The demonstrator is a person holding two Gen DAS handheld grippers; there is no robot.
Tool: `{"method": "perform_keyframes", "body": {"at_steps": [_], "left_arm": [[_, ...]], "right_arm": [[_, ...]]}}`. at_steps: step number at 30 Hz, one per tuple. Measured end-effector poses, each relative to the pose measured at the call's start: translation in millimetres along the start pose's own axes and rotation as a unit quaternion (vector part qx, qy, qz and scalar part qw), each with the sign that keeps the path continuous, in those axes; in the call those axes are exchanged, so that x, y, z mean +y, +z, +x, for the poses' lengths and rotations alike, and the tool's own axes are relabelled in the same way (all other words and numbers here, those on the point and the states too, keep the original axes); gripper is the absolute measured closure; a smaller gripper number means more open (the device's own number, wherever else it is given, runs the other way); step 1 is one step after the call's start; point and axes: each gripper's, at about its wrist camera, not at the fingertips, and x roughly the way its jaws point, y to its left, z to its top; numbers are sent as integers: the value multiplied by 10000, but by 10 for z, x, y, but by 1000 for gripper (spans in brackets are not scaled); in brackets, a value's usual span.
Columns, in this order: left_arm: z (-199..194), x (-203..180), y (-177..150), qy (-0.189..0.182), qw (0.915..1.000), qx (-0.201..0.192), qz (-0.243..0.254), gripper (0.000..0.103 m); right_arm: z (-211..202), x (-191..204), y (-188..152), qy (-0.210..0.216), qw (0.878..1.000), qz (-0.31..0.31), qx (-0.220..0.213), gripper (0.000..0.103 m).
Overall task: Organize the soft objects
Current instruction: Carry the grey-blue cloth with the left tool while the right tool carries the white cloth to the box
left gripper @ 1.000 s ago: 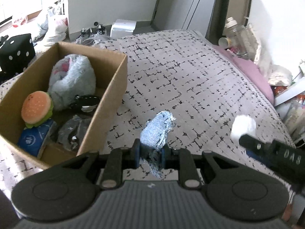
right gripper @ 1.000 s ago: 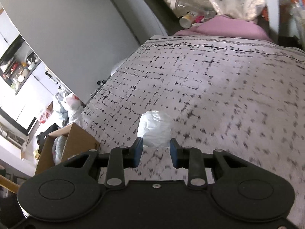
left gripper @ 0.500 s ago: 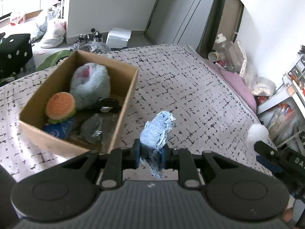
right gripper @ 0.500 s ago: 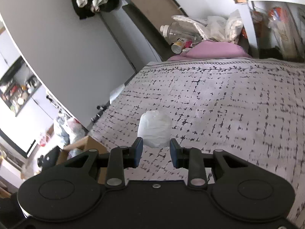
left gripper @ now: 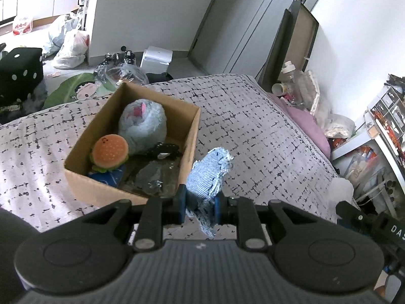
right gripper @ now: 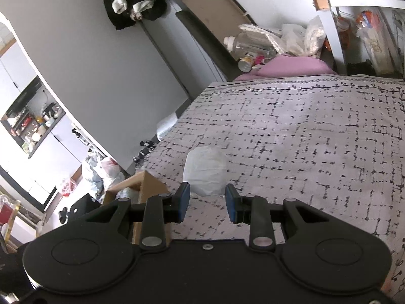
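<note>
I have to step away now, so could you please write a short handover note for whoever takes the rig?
Left gripper: shut on the denim scrap, raised beside the cardboard box.
Right gripper: shut on the white soft bundle, above the bedspread.
Done: blue plush and burger plush are in the box.
Left: drop both held pieces into the box.

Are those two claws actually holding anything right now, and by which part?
The left claw pinches a frayed blue denim scrap near its lower end. The right claw holds a white wad by its bottom.
</note>
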Motion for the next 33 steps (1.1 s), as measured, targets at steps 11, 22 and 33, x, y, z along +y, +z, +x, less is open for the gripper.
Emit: {"method": "perform_keyframes", "body": {"at_steps": [11,22,33], "left_arm": [[-179,181,95,-138,9997,-185,39,83],[-165,400,237,-158,9996,-208,-115,83],[-9,661,344,-50,9994,-91,-334,83]], "right_arm": [[-43,336,-69,39,9998,-202,-81,72],[77,653,-102,171,9990,-411,-11,72],[301,881,-149,292,9980,-527,183,72]]}}
